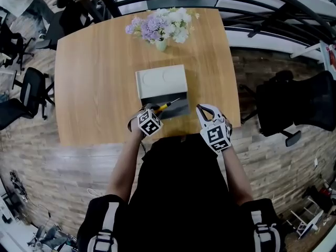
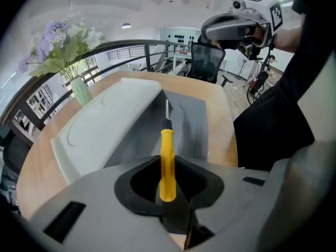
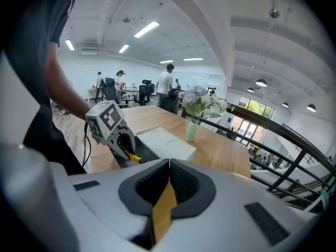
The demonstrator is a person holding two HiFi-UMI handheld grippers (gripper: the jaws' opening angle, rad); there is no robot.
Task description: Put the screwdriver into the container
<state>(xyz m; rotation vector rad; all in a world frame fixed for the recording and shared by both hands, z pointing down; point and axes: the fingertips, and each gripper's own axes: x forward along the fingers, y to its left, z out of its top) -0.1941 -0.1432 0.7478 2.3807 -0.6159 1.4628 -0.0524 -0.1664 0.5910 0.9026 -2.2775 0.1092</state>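
The screwdriver has a yellow handle and a thin metal shaft. My left gripper is shut on the handle, with the shaft pointing forward over the container's grey open part. In the head view, the left gripper holds the screwdriver at the front edge of the white container, whose lid is slid back. My right gripper hovers just right of the container, shut with nothing in it. From the right gripper view, the right gripper faces the left gripper and the container.
A pale green vase of purple and white flowers stands at the table's far edge behind the container. The wooden table ends close in front of me. Black office chairs stand on the floor to the left and right.
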